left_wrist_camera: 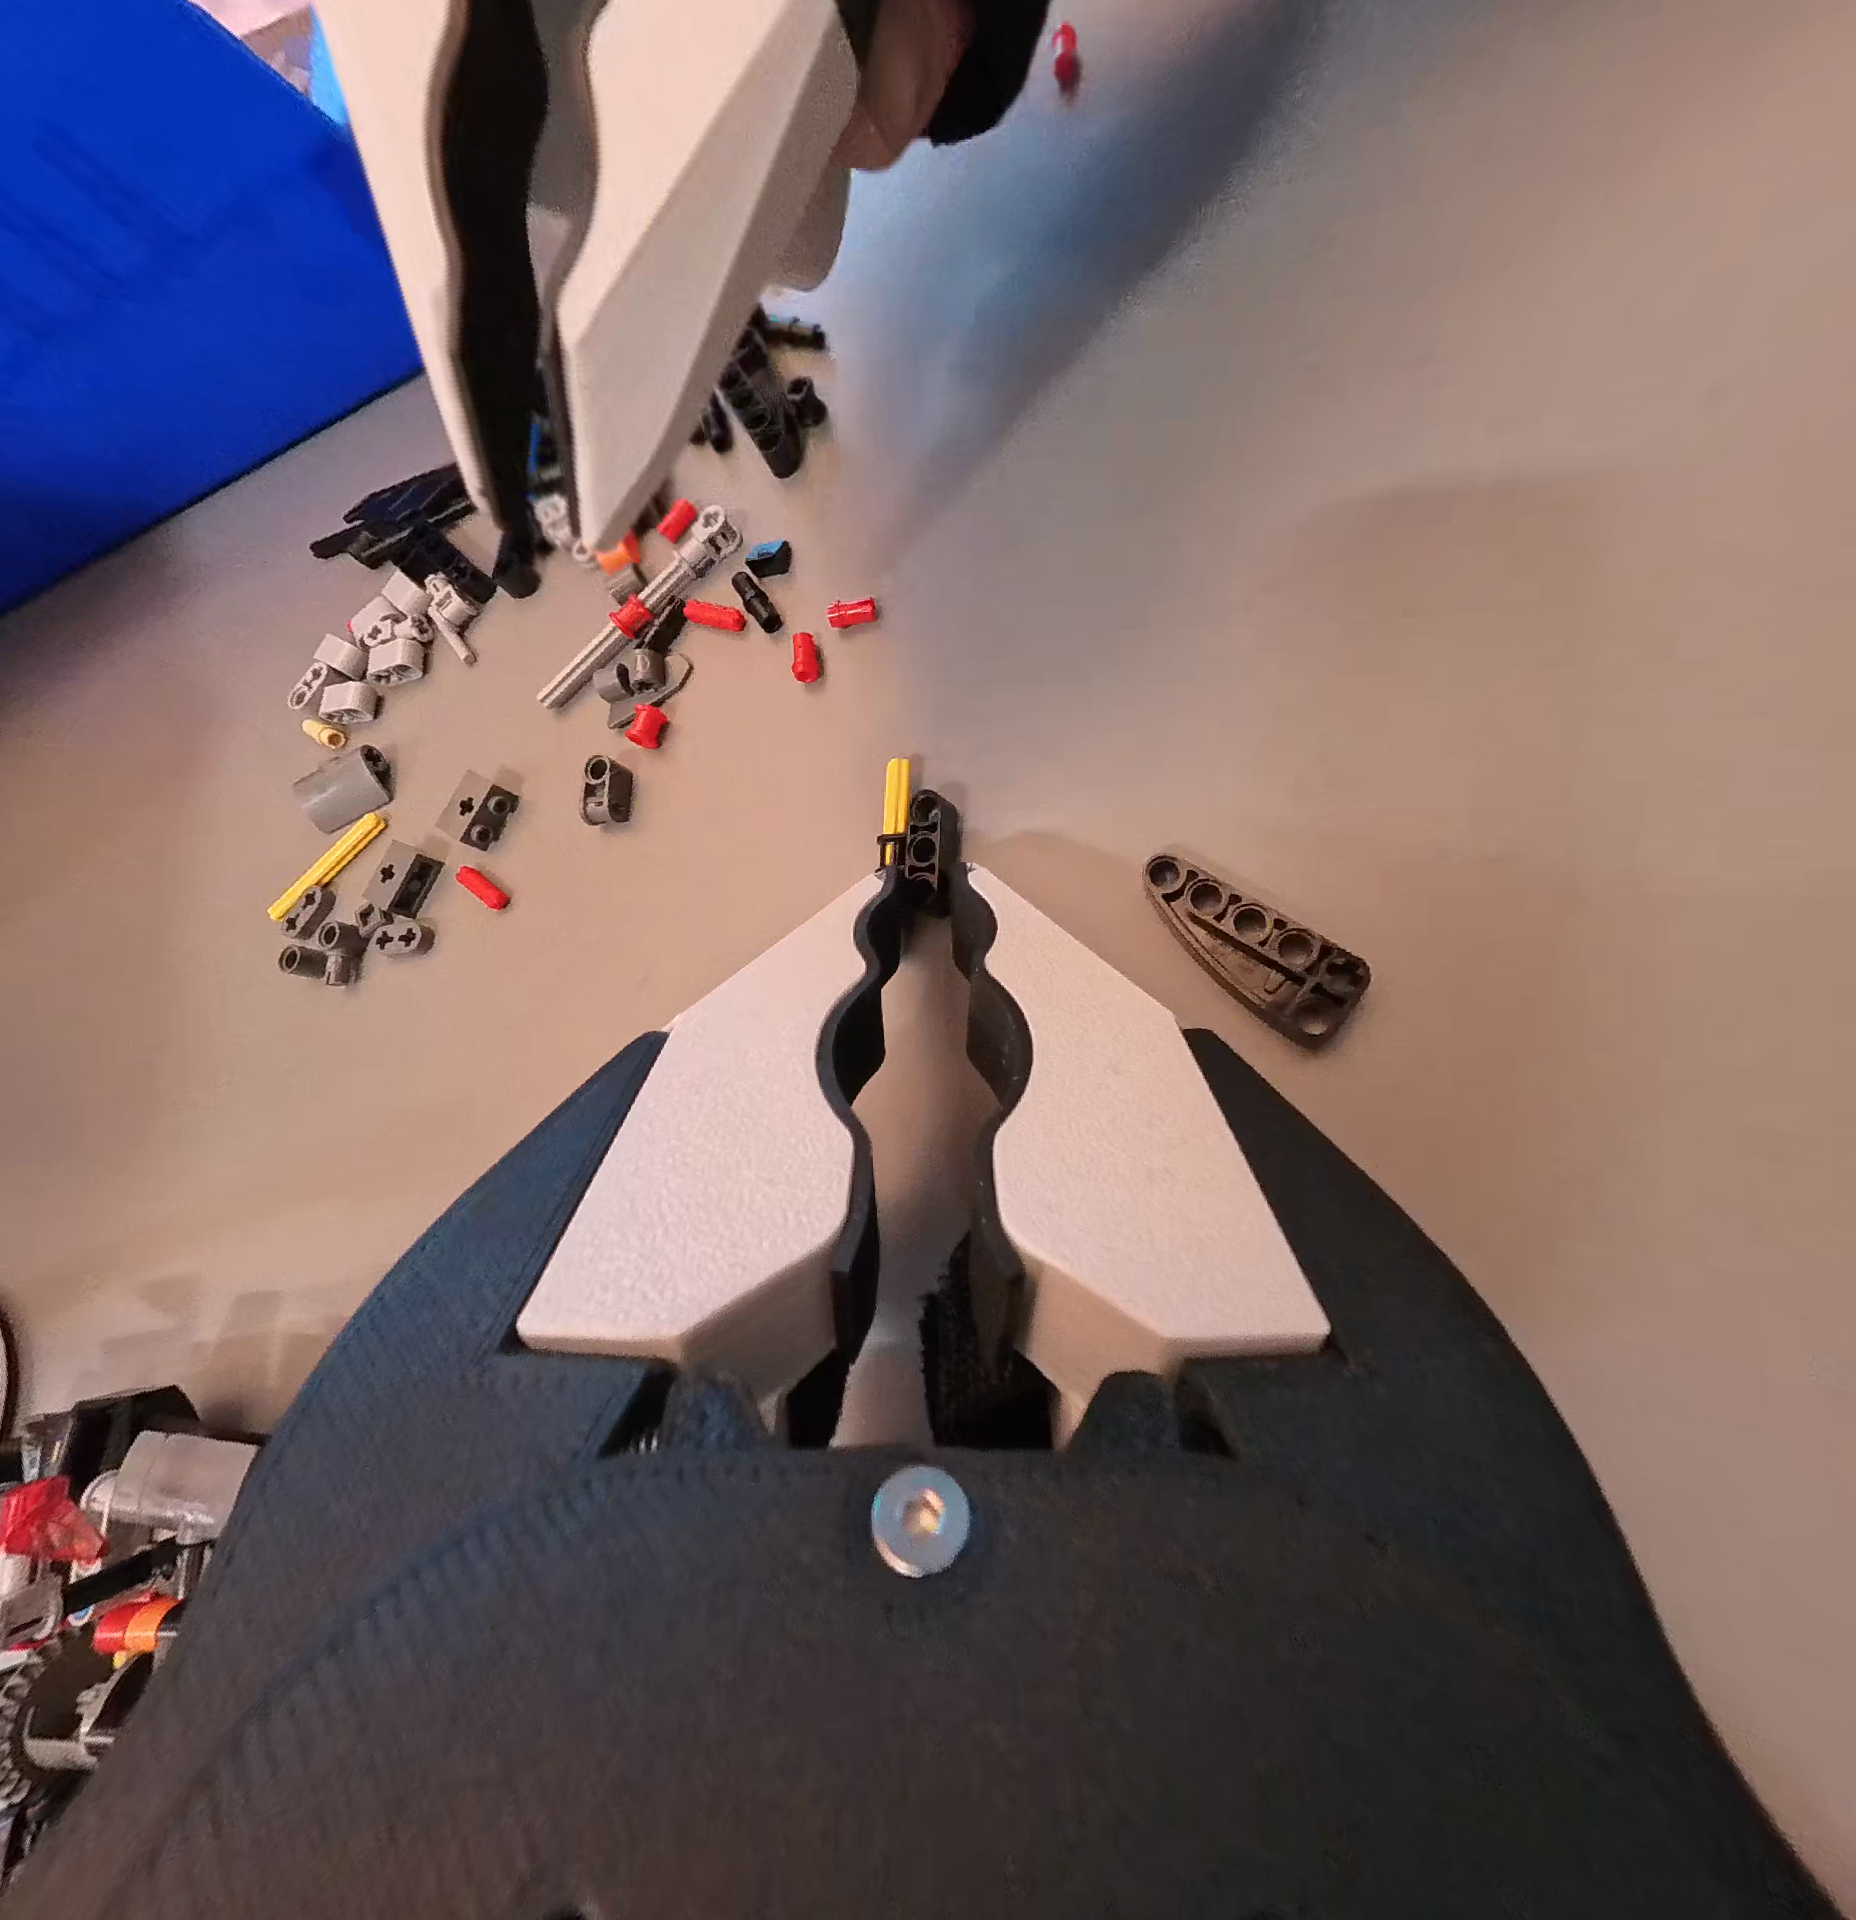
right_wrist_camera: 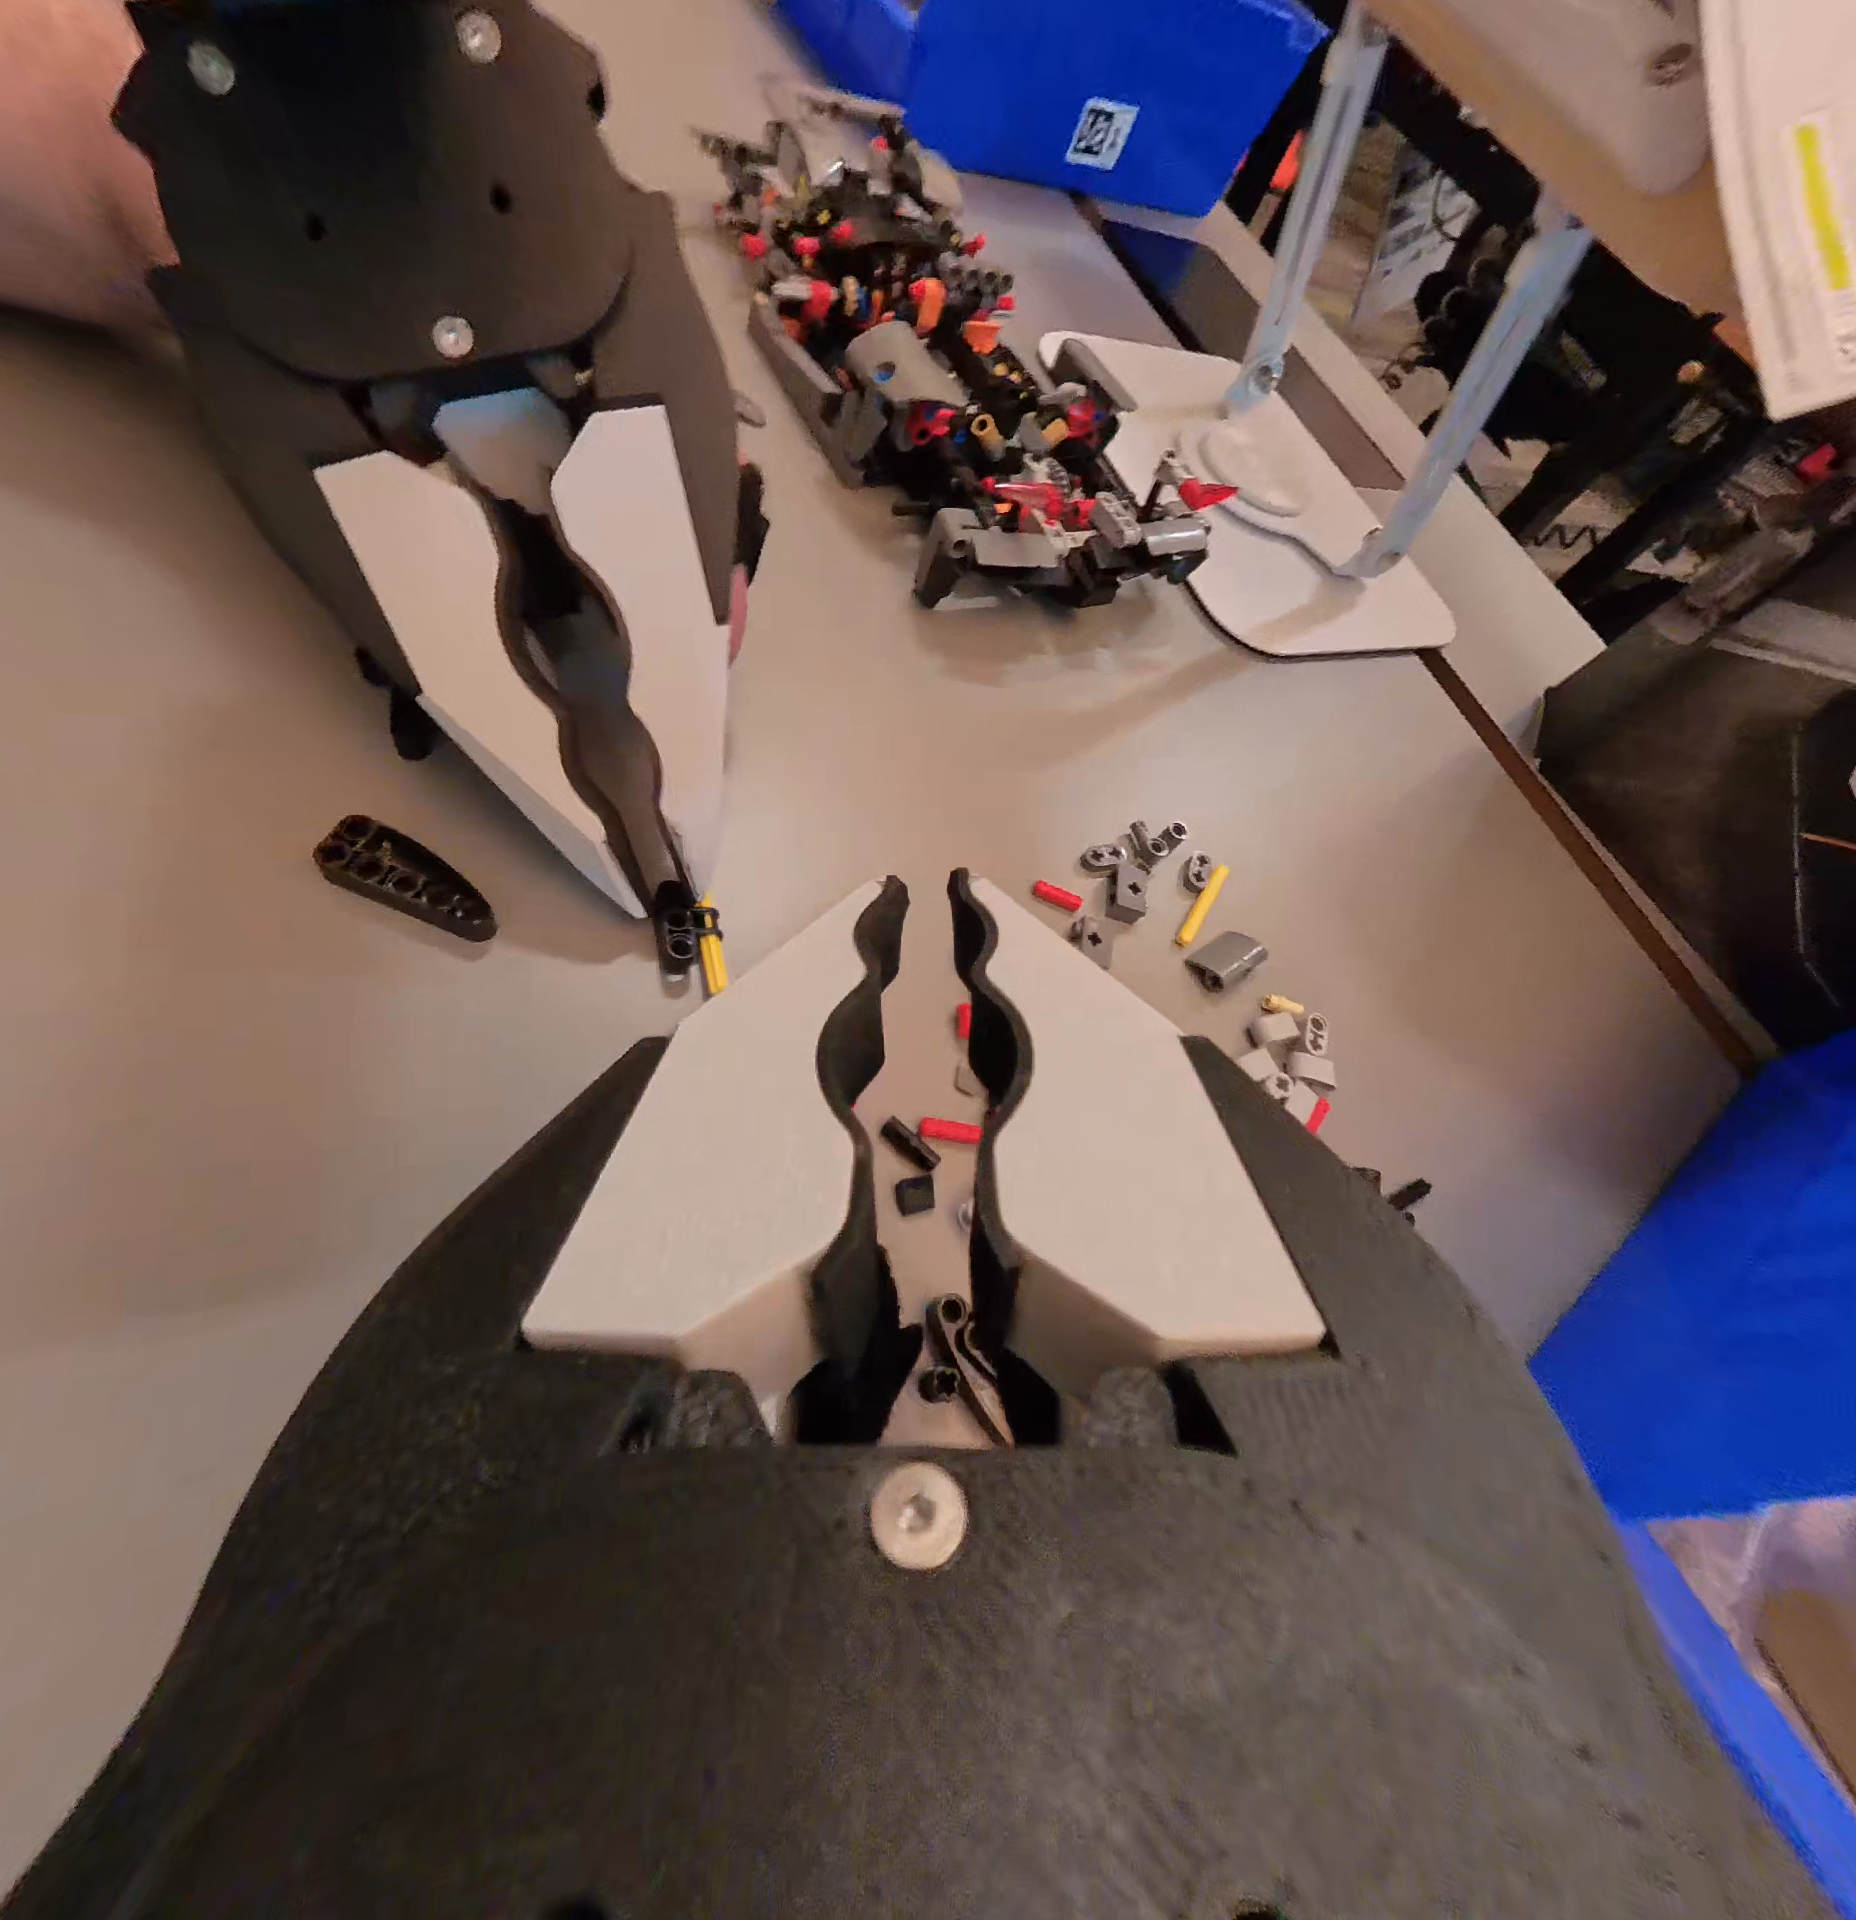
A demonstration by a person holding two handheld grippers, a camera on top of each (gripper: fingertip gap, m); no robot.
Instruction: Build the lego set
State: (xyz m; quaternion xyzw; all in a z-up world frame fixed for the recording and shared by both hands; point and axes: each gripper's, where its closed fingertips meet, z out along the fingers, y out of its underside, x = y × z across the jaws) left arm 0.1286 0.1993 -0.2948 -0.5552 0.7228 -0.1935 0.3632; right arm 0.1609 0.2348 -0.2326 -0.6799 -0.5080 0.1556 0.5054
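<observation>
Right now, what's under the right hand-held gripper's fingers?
Through the gap of the right hand-held gripper: a red pin, black pin and small black piece on the table. The white fingers hide the rest.

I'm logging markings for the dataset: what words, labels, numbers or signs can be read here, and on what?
White sticker on the blue bin: a dark mark, too blurred to read.
White sheet with a yellow strip, top right: print too small and skewed to read.
Left wrist view: no writing visible.

Loose parts [right_wrist_camera: 1204,945] lie on the table [right_wrist_camera: 176,1143], model [right_wrist_camera: 934,384] behind them.
</observation>
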